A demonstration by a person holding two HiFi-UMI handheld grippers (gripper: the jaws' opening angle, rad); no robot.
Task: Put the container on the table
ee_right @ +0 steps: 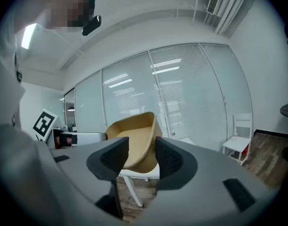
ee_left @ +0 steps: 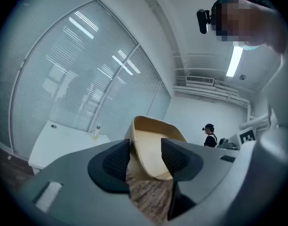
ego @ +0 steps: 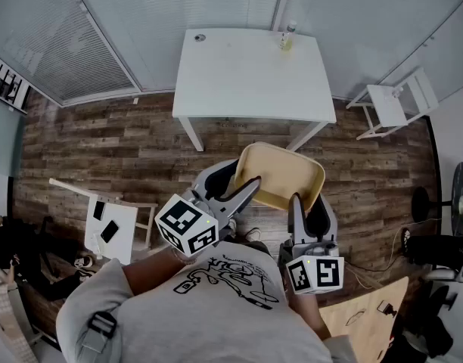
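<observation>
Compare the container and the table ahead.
The container is tan; the table is white. The container hangs in the air, gripped by the left gripper and right gripper; the table stands on the floor. The container is empty; the table bears a bottle. Both are roughly rectangular.

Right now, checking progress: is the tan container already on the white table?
No, the container is held over the wooden floor, short of the table.

The right gripper clamps the tan container (white table beyond).
</observation>
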